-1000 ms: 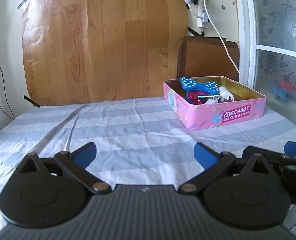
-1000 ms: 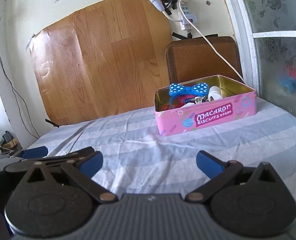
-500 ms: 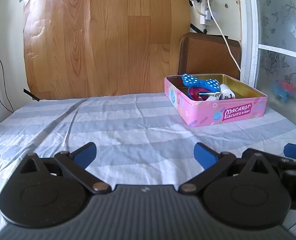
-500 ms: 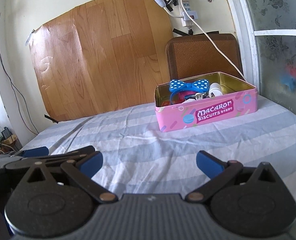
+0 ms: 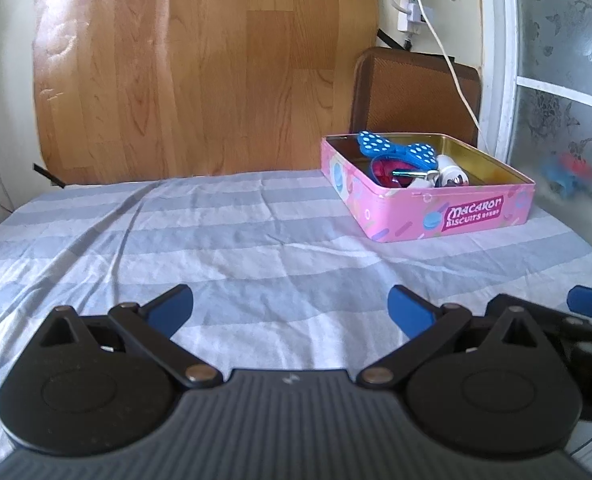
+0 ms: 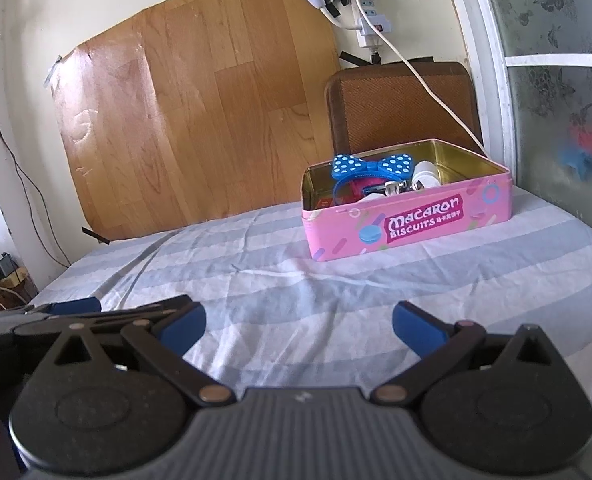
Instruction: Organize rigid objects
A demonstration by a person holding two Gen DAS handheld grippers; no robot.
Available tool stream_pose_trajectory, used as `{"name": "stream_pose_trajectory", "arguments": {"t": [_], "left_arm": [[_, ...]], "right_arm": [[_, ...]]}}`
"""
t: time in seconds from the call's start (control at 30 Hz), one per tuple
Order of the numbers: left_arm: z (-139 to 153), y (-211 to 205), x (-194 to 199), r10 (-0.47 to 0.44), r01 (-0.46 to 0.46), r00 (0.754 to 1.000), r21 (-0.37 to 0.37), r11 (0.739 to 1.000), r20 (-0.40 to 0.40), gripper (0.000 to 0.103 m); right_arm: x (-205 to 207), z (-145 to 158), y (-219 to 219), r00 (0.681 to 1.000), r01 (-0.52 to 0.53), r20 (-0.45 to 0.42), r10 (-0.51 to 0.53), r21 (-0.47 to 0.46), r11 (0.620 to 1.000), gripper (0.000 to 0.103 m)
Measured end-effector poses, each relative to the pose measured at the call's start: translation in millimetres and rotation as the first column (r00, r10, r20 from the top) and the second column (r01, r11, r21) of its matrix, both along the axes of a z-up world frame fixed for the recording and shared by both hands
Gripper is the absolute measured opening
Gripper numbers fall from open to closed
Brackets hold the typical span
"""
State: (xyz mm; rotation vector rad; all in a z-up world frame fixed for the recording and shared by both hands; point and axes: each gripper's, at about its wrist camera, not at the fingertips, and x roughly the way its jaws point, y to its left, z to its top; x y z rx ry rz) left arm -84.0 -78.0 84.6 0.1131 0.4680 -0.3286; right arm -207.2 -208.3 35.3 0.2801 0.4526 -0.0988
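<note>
On the far right side of the bed sits the pink tin, the one that says "Macaron Biscuits" on its front. It has no lid on, and I can see its gold inside walls. A blue bow with white dots sticks up at the back left of the tin. Next to the bow I see something small, white and round, and something red or pink lies under the bow. There are shiny metal bits in there too, but they are too small for me to tell what they are.

The tin rests on a striped sheet, light blue and white, with a few wrinkles. The sheet in front of the tin is bare.

My left gripper is low over the near part of the sheet. Its two blue fingertips are wide apart and hold nothing. My right gripper is just the same: fingertips spread wide, nothing between them. Both are well apart from the tin. Each camera sees the other gripper poking in at its edge.

Behind the bed a big wood-look board is taped to the wall. A brown chair back stands right behind the tin, and a white cord hangs down across it from a power strip on the wall.
</note>
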Motion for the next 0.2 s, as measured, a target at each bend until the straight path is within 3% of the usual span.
{"name": "stream_pose_trajectory", "arguments": {"t": [0.2], "left_arm": [[-11, -10, 32, 0.003, -0.004, 0.998, -0.010, 1.000, -0.056, 0.103]], "right_arm": [[29, -12, -15, 0.999, 0.006, -0.043, -0.005, 0.018, 1.000, 0.103]]}}
